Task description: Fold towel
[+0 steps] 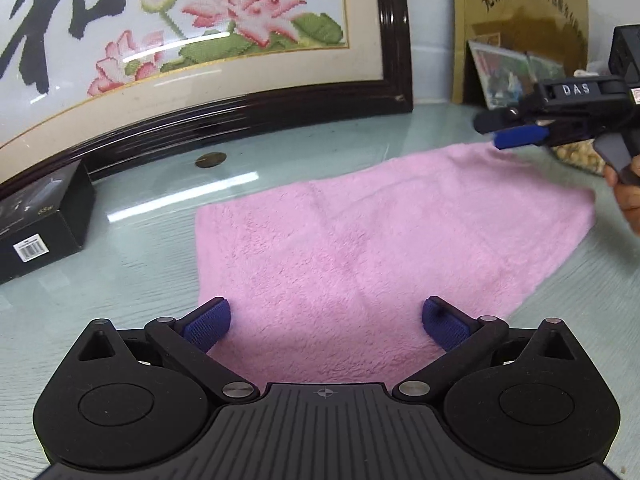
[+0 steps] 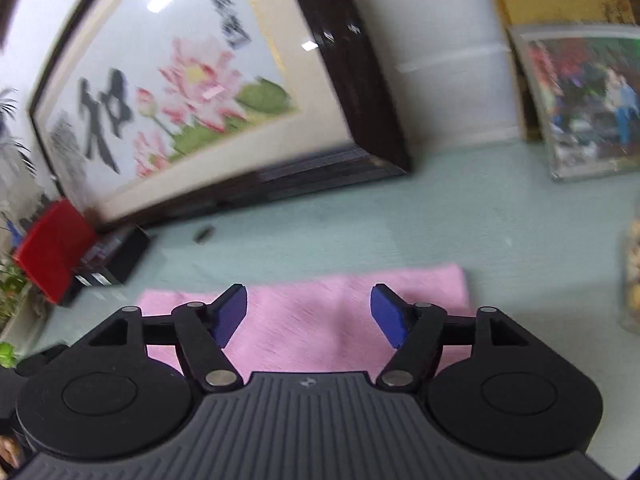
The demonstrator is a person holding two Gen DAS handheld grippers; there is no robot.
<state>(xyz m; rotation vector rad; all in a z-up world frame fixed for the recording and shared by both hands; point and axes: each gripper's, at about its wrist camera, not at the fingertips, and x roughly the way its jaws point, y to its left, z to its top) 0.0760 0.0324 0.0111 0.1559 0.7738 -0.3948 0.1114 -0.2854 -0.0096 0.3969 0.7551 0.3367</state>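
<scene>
A pink towel (image 1: 360, 248) lies flat on the pale green glass table (image 1: 140, 240). My left gripper (image 1: 326, 324) is open and empty, its blue pads over the towel's near edge. My right gripper (image 2: 308, 314) is open and empty, held above the towel (image 2: 320, 320) near its far right corner. The right gripper also shows in the left wrist view (image 1: 516, 130), hovering over the towel's far right corner with a hand on its handle. The right wrist view is blurred by motion.
A large framed lotus embroidery (image 1: 200, 40) leans on the wall behind the towel. A black box (image 1: 40, 220) sits at the left. A coin-like disc (image 1: 211, 159) lies on the table. A photo frame (image 2: 580, 100), a gold plaque (image 1: 520, 20) and a jar (image 2: 632, 276) stand at the right.
</scene>
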